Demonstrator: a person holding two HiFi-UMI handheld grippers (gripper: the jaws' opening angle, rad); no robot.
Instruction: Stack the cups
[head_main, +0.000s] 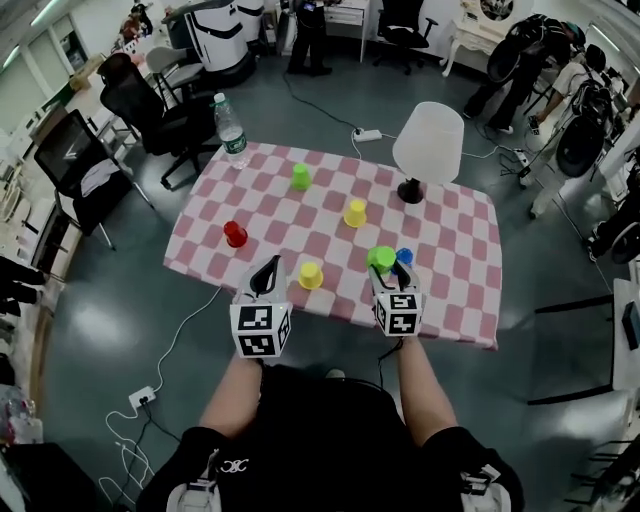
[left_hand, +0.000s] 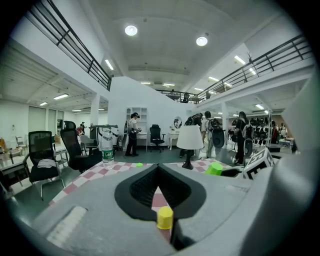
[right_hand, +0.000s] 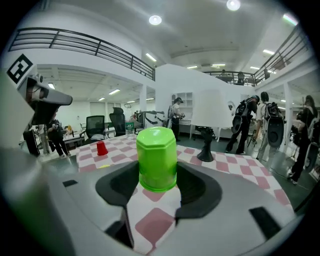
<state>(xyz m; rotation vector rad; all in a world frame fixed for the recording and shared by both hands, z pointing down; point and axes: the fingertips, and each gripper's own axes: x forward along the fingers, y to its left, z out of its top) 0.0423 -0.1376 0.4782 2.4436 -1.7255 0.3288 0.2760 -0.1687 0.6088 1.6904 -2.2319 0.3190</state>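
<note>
Head view, looking down on the big checked table (head_main: 460, 275), with the white lamp (head_main: 428, 140) and the water bottle (head_main: 230, 128) standing at its far side. Squeezing the green cup (right_hand: 156, 159) upside down between the jaws of the right gripper (head_main: 385, 271), close to the near edge and just beside the blue cup (head_main: 405, 256). Pinching the left gripper (head_main: 266, 268) together on nothing, near the yellow cup (head_main: 311, 275). Probably getting ready to put green over blue, so: holding tight but not squashing, holding the cup level, lining its open mouth up right over the blue top, then going down slowly, without bumping that little cup away.
</note>
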